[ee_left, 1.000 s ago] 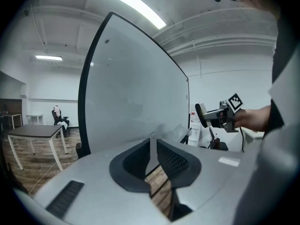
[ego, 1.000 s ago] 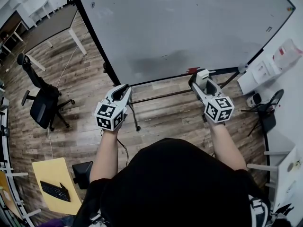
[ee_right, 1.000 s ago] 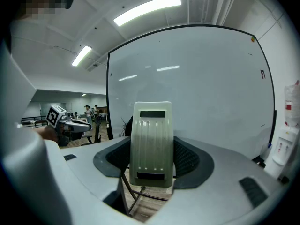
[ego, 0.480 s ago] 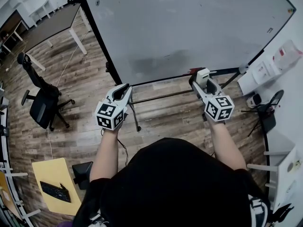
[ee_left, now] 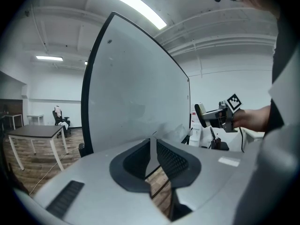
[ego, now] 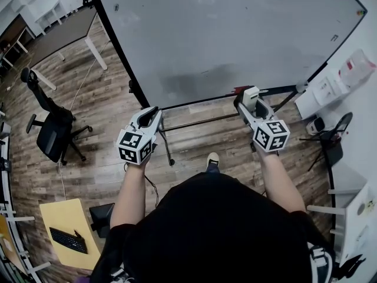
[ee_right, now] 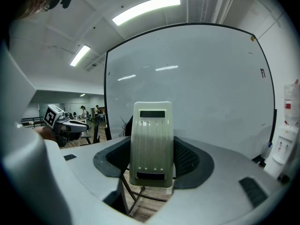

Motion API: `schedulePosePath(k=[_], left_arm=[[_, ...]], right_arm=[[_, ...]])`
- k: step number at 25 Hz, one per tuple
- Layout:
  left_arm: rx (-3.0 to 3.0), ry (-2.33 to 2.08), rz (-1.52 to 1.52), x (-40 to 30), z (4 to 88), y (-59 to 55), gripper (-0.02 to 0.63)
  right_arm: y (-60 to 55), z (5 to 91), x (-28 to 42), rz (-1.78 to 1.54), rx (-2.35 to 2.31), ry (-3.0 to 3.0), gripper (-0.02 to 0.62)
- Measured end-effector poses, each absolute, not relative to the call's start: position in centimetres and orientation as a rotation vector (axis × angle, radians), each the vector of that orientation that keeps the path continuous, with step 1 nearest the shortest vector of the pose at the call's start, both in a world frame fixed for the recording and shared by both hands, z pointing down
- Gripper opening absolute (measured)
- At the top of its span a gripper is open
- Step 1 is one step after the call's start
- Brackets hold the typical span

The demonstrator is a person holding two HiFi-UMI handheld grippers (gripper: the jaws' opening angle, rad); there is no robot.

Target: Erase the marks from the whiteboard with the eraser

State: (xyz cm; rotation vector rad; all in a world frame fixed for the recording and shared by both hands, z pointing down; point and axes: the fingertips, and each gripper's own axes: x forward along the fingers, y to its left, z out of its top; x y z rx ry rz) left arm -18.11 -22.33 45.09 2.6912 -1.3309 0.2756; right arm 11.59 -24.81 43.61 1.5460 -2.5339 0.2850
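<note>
A large whiteboard (ego: 224, 28) on a black wheeled stand fills the top of the head view; its surface looks wiped, with a faint grey smudge (ego: 194, 78) near the bottom edge. My right gripper (ego: 247, 102) is shut on a pale eraser (ego: 251, 95), held just short of the board's lower rail. In the right gripper view the eraser (ee_right: 151, 144) stands upright between the jaws, facing the whiteboard (ee_right: 201, 88). My left gripper (ego: 151, 113) hangs below the board's lower left corner, jaws nearly together and holding nothing. The left gripper view shows the whiteboard (ee_left: 136, 93) edge-on.
A black office chair (ego: 53, 128) stands at the left on the wooden floor. A yellow stool with a keyboard (ego: 69, 237) sits at lower left. White cabinets and a water dispenser (ego: 330, 87) stand to the right. A table (ego: 59, 34) is at upper left.
Both grippers hold almost the same place. A shoe tip has appeared on the floor between my arms.
</note>
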Motion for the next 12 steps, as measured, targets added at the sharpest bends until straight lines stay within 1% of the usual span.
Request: schedulePosePath(k=[12], left_arm=[[2.667, -1.387, 0.291, -17.7, 44.7, -25.5, 0.054]], right_arm=[[-29.4, 42.9, 11.0, 0.264, 1.477, -2.59, 0.25]])
